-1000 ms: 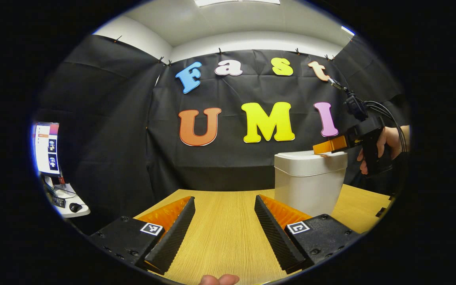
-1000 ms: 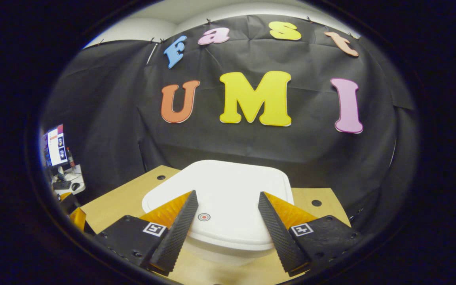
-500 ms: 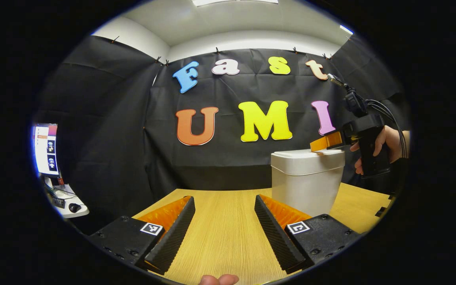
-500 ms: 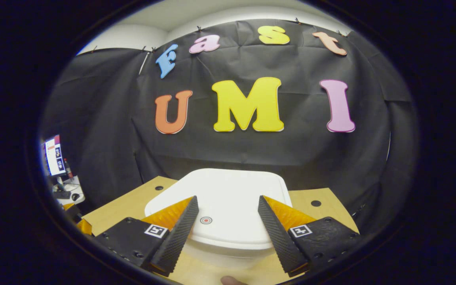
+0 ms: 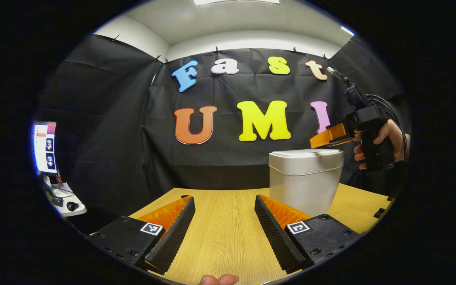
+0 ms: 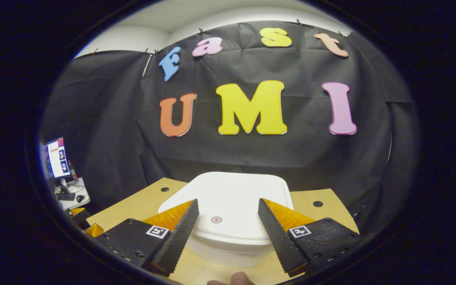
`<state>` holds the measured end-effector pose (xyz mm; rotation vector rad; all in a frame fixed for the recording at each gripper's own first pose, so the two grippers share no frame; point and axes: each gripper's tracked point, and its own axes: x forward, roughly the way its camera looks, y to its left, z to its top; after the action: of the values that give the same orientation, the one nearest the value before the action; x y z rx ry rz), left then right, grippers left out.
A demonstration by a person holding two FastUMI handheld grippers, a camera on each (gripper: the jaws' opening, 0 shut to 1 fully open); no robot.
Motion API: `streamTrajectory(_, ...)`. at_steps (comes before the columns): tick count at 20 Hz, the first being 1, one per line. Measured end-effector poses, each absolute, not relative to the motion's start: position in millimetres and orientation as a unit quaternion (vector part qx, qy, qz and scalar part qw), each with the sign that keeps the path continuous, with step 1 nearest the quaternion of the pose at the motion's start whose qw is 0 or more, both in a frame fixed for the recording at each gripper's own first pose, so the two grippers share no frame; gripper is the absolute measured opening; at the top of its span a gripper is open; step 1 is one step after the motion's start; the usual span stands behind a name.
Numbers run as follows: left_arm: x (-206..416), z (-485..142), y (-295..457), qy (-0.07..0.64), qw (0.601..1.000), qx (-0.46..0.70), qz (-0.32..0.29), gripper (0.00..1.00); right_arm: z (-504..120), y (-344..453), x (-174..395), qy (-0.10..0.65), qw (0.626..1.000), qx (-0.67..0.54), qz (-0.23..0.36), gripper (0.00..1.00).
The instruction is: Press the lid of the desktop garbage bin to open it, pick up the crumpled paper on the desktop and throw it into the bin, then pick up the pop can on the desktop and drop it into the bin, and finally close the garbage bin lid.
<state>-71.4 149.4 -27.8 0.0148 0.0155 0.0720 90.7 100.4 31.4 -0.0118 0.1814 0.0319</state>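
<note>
Light wooden tabletop (image 5: 220,233) fronts a black cloth wall. On it stands the white plastic desktop bin (image 5: 304,180), its flat white lid (image 6: 234,206) shut with a small red ring mark near the front; its contents are hidden. The right gripper (image 6: 226,233) hangs just above the lid, fingers spread, gripping nothing. The left gripper (image 5: 224,227), wide apart and empty, sits low over the table, left of the bin.

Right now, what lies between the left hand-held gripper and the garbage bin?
Only bare wooden desktop between the left hand-held gripper and the garbage bin, per the left gripper view.
</note>
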Motion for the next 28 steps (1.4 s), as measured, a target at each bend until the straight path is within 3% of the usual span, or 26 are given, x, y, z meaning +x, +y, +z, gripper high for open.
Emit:
streamTrajectory(4, -69, -32, 139, 0.010, 0.999, 0.014, 0.029, 0.98, 18, 93, 40, -0.015, 0.999, -0.010, -0.039, 0.94)
streamTrajectory(7, -70, -30, 130, 0.010, 1.000, 0.019, 0.021, 0.98, -15, 100, 11, -0.038, 0.996, -0.032, -0.068, 0.94)
streamTrajectory(12, -71, -25, 125, -0.004, 1.000, 0.024, 0.020, 0.98, -30, 86, -7, -0.033, 0.995, -0.033, -0.088, 0.94)
streamTrajectory(28, -66, -30, 119, -0.003, 1.000, 0.012, 0.023, 0.98, -46, 98, -22, -0.031, 0.996, -0.045, -0.076, 0.93)
